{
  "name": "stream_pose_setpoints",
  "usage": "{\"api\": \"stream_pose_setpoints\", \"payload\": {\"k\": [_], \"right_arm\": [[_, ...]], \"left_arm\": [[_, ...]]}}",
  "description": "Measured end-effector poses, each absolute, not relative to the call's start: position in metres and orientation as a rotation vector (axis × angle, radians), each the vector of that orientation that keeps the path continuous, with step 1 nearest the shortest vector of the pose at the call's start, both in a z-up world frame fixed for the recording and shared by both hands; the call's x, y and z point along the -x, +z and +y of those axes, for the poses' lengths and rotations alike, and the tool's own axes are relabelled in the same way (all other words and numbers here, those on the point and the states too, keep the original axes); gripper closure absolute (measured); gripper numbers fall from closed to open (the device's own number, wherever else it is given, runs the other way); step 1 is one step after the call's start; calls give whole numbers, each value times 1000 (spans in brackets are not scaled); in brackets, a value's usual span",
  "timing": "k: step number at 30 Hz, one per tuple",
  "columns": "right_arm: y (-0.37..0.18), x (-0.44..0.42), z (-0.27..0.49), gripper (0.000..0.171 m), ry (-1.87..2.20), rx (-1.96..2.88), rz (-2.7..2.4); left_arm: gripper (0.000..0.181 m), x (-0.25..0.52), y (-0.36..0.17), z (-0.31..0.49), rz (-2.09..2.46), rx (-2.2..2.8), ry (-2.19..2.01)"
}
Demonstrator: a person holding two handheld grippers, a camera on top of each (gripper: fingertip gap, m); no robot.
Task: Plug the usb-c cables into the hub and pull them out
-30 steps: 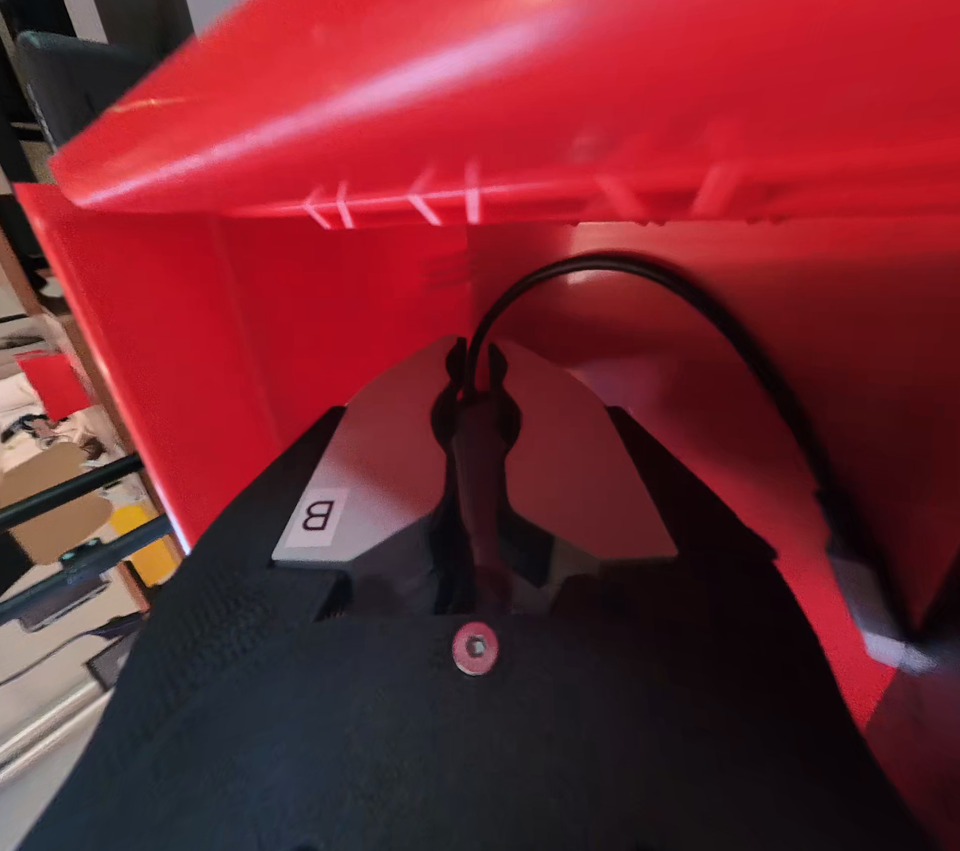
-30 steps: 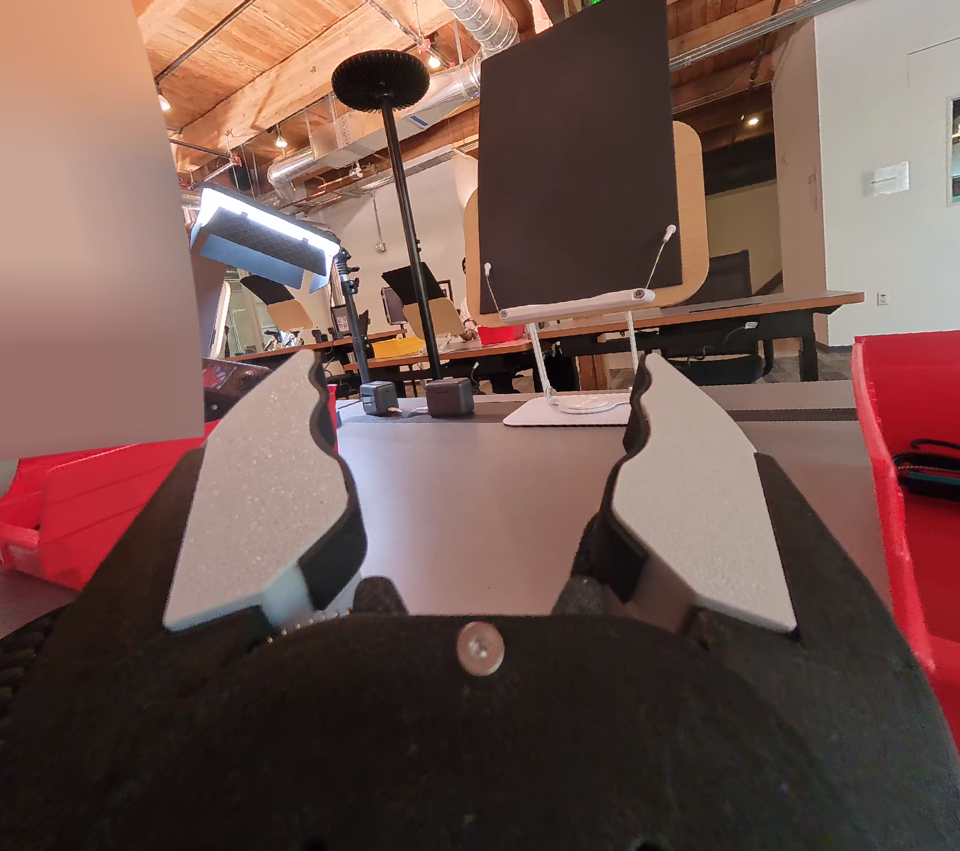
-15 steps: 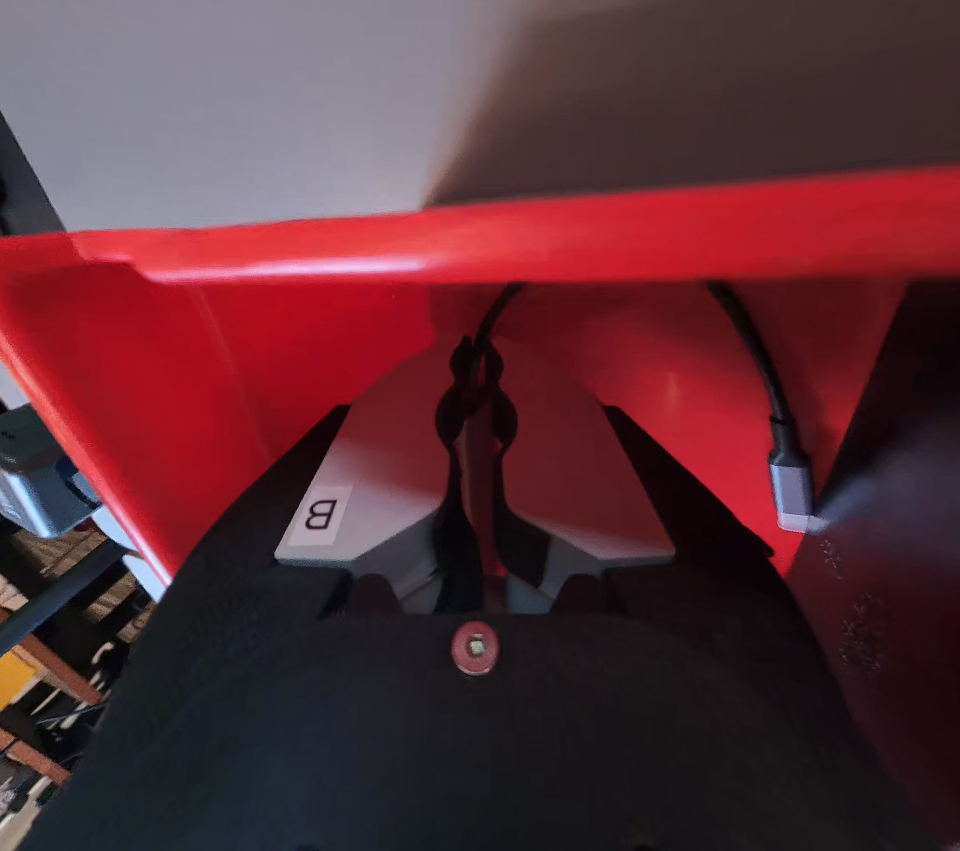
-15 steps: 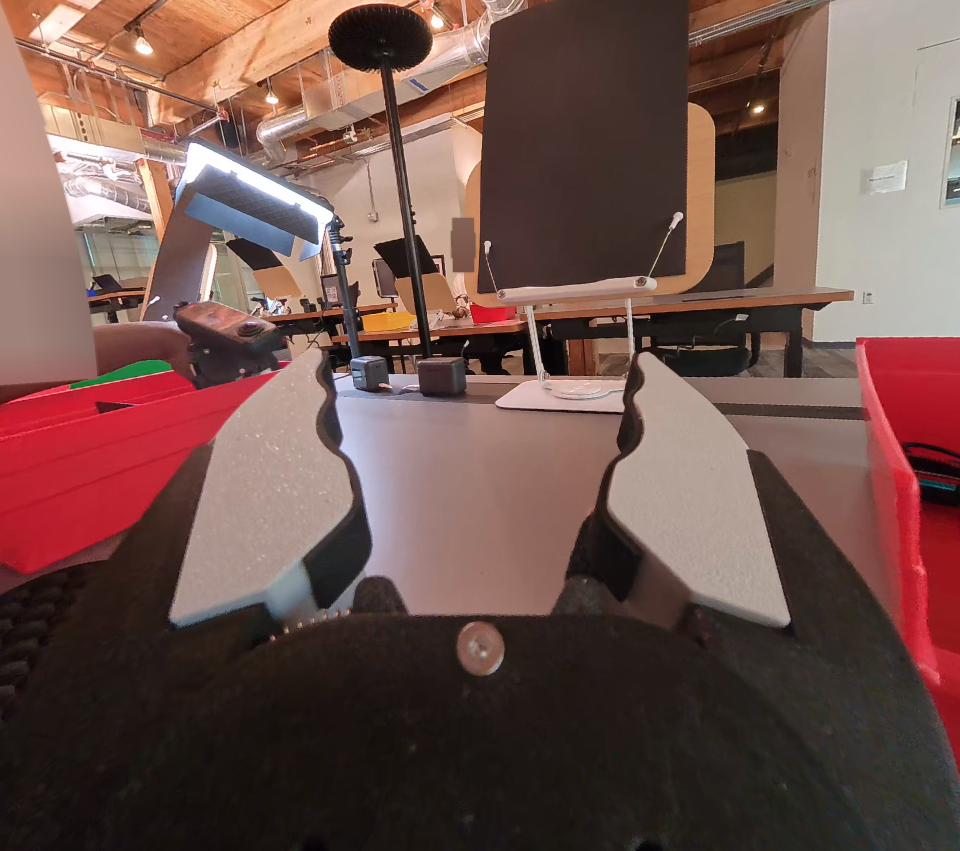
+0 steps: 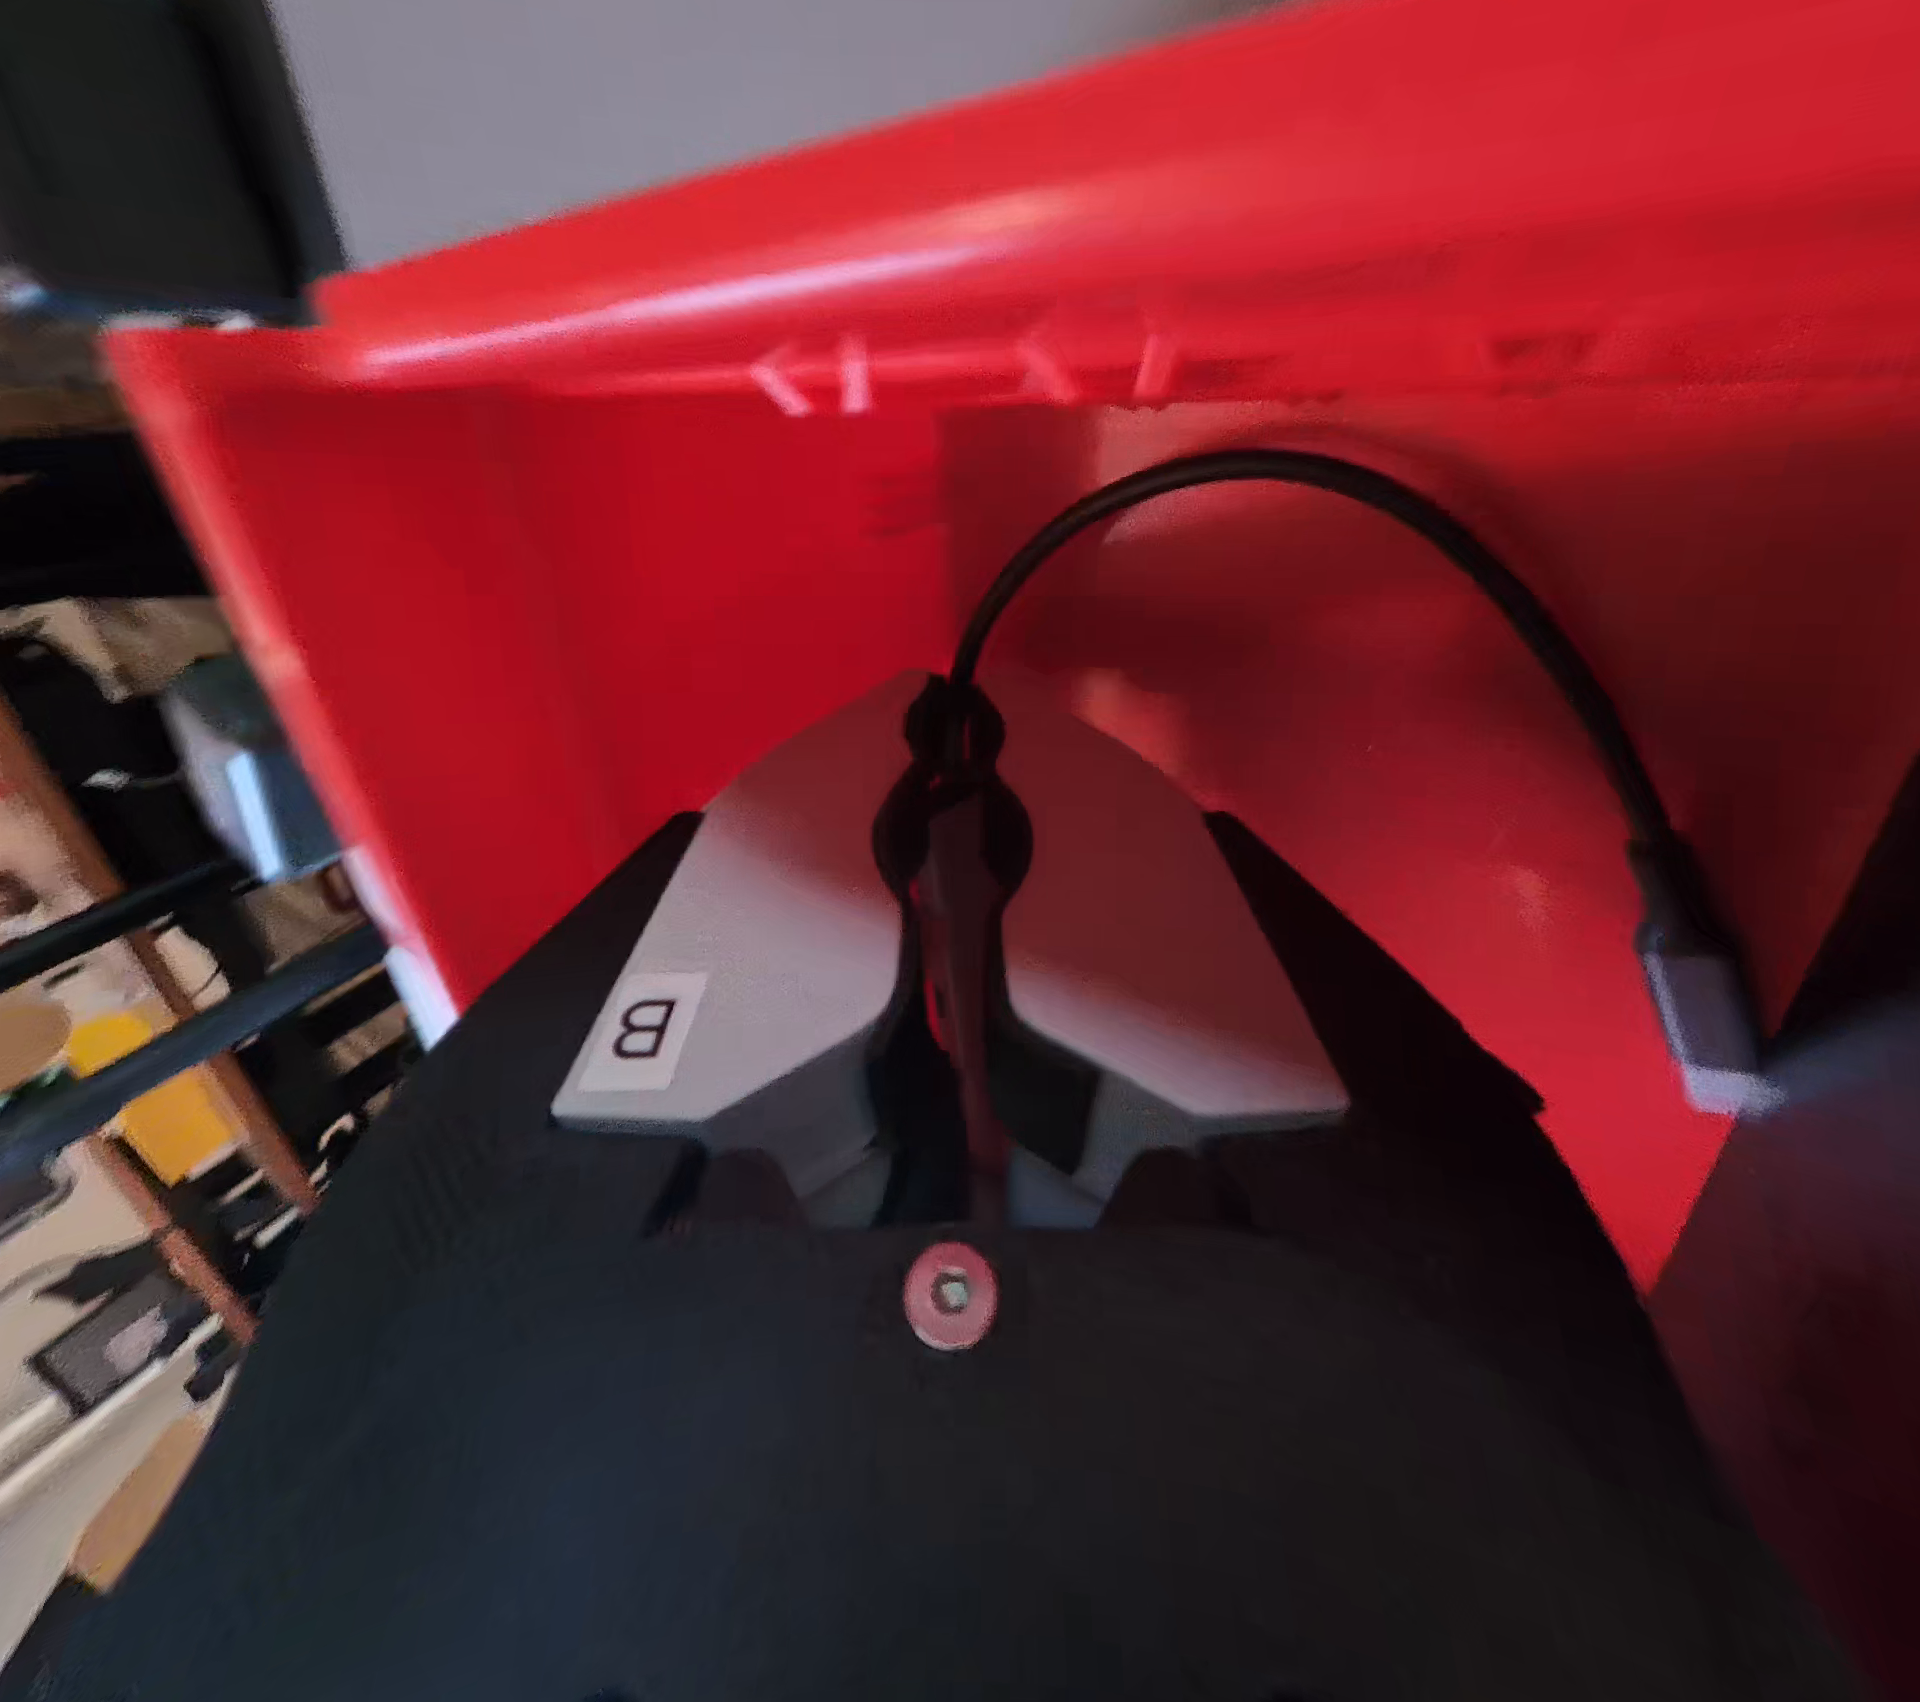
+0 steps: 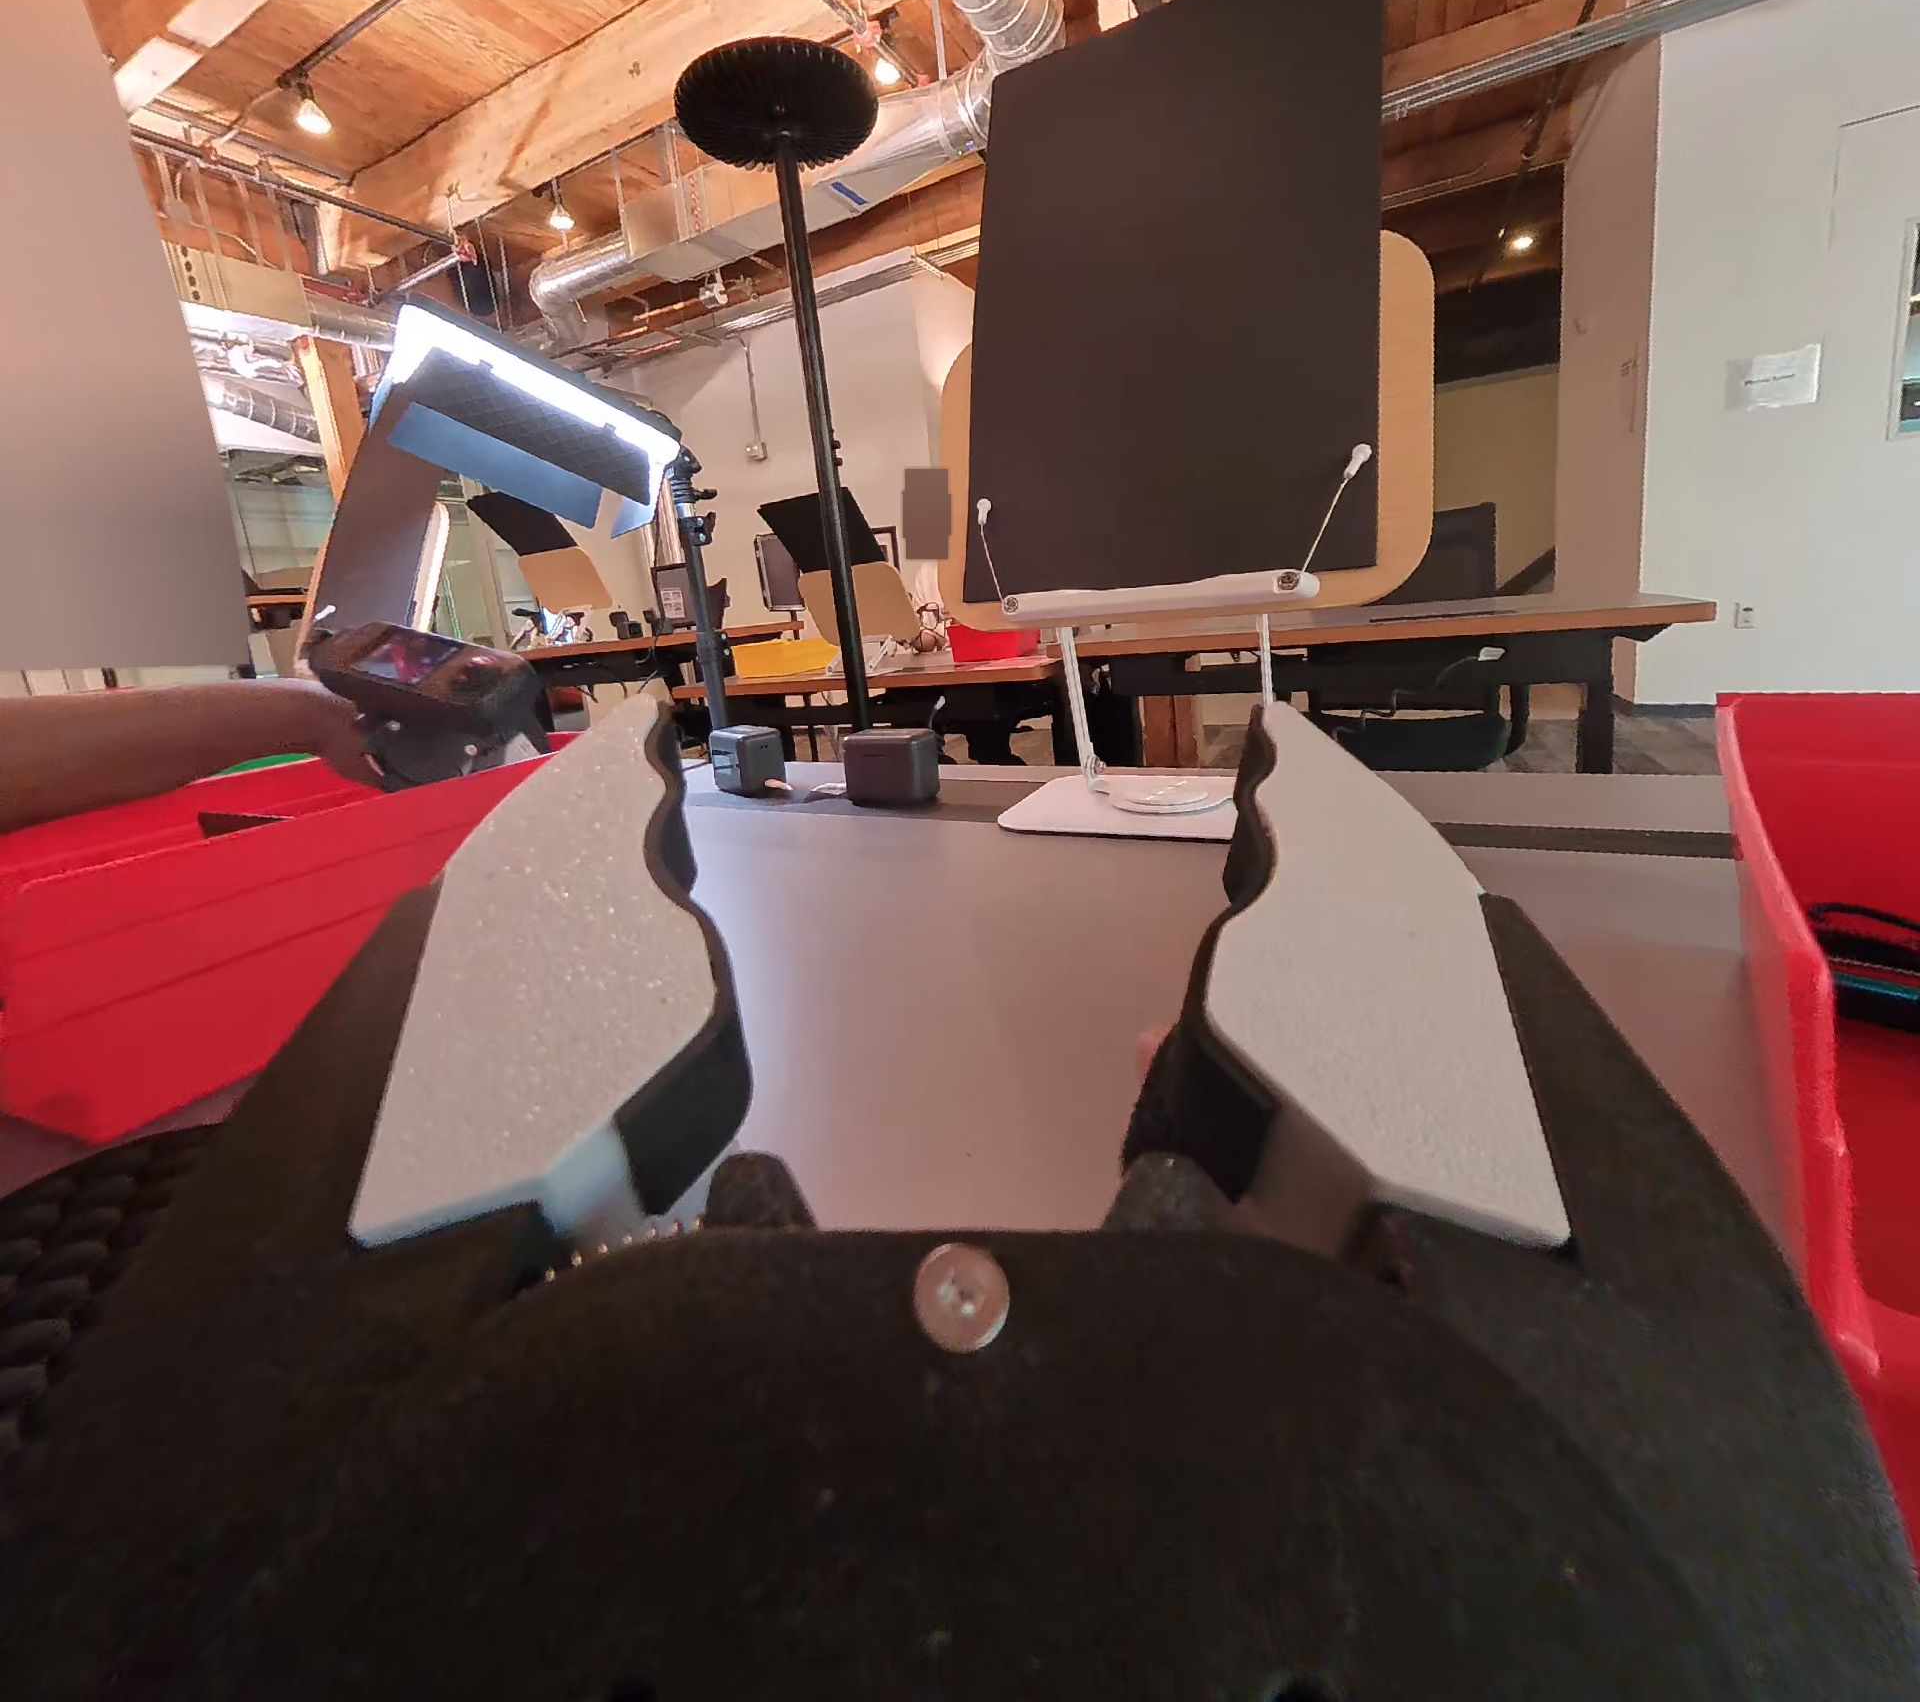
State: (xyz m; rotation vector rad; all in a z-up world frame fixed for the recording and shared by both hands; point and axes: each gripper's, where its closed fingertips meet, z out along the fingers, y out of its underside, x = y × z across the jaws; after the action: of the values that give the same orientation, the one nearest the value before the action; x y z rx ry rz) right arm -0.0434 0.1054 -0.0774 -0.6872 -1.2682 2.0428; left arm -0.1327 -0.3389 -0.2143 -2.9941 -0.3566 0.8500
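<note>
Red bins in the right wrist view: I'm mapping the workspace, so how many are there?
2. One red bin sits at the left edge, beside the open right tool; the other red bin is at the right edge, holding dark cables. More may lie out of frame.

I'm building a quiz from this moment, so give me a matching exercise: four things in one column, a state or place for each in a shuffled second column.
Things:
1. left gripper
2. right gripper
3. cable plug
4. black board

States or places:
A. open over the grey table
B. hanging free inside the red bin
C. propped on a white stand
D. shut on the black cable

Pairs: 1-D, 2-A, 3-B, 4-C
</note>
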Motion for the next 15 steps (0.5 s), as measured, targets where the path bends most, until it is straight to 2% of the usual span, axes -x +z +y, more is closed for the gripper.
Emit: {"api": "stream_pose_setpoints", "payload": {"k": [9,12,15], "right_arm": [[-74,41,110,74,2089,691,-1228],[-73,40,112,75,2111,688,-1214],[-72,38,112,76,2134,681,-1209]], "left_arm": [[177,105,-63,-364,-725,2407,1285],[177,91,9,-363,-843,1973,1531],[177,64,69,-328,-834,1489,1524]]}}
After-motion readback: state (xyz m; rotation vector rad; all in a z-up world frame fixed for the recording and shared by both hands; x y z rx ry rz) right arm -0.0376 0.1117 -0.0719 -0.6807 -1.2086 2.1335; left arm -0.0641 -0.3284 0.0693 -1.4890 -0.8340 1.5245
